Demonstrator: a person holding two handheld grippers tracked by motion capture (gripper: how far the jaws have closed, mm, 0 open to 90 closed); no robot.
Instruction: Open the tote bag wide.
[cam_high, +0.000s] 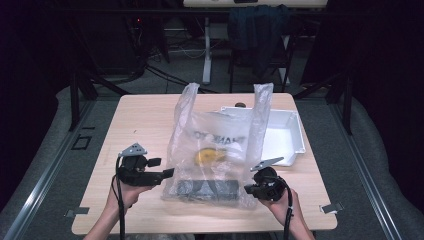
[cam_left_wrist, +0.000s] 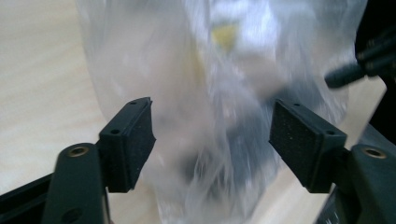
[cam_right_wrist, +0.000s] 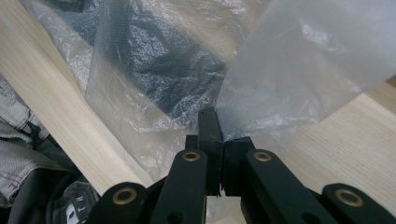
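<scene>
A clear plastic bag (cam_high: 215, 140) stands on the wooden table (cam_high: 145, 115) with both handles up. Inside it lie a flat black item (cam_high: 207, 188) at the bottom and a yellow item (cam_high: 207, 156) higher up. My left gripper (cam_high: 164, 168) is at the bag's left side. Its jaws stand open, and the blurred bag (cam_left_wrist: 219, 93) lies just ahead of the left gripper (cam_left_wrist: 212, 140) without the pads pressing on it. My right gripper (cam_high: 248, 189) is at the bag's lower right corner. In the right gripper view, that gripper (cam_right_wrist: 218, 140) is shut on a fold of the bag's film (cam_right_wrist: 163, 70).
A white tray (cam_high: 287, 132) sits behind the bag at the right of the table. The table's near edge runs just behind both hands. Dark chairs and desk legs stand on the floor beyond the far edge.
</scene>
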